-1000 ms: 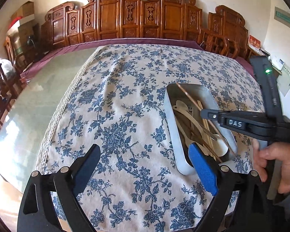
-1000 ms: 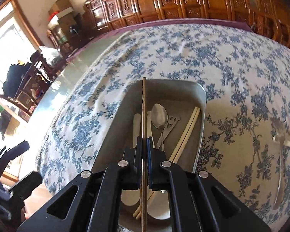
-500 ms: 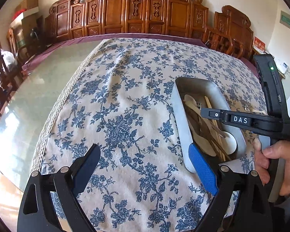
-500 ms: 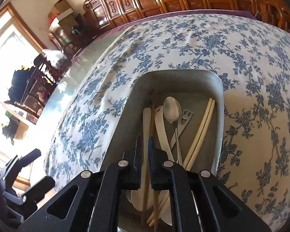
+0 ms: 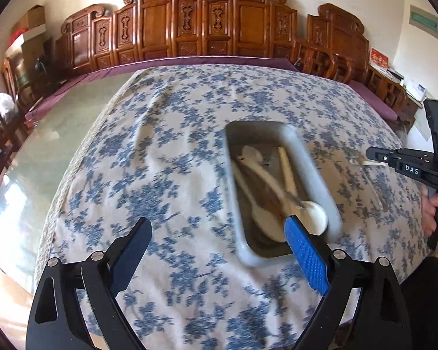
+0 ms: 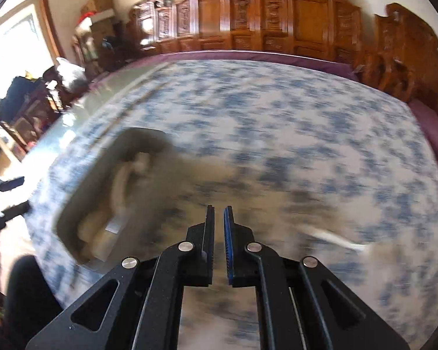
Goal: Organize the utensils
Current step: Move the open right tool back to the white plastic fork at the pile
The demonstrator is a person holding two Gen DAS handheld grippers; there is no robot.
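Right hand-held gripper (image 6: 217,218) dropped its chopstick in the tray (image 5: 321,172), jaws nearly together (empty), swinging toward loose utensils (image 6: 333,237); left hand-held gripper (image 5: 219,250) apart.

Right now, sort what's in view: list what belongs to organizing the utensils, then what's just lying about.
Belongs to the job:
- grey tray
- spoons and chopsticks in the tray
- loose utensil on the cloth
- right gripper, nearly closed, empty
- left gripper, open

Lying about:
- floral tablecloth
- carved wooden chairs
- cardboard boxes
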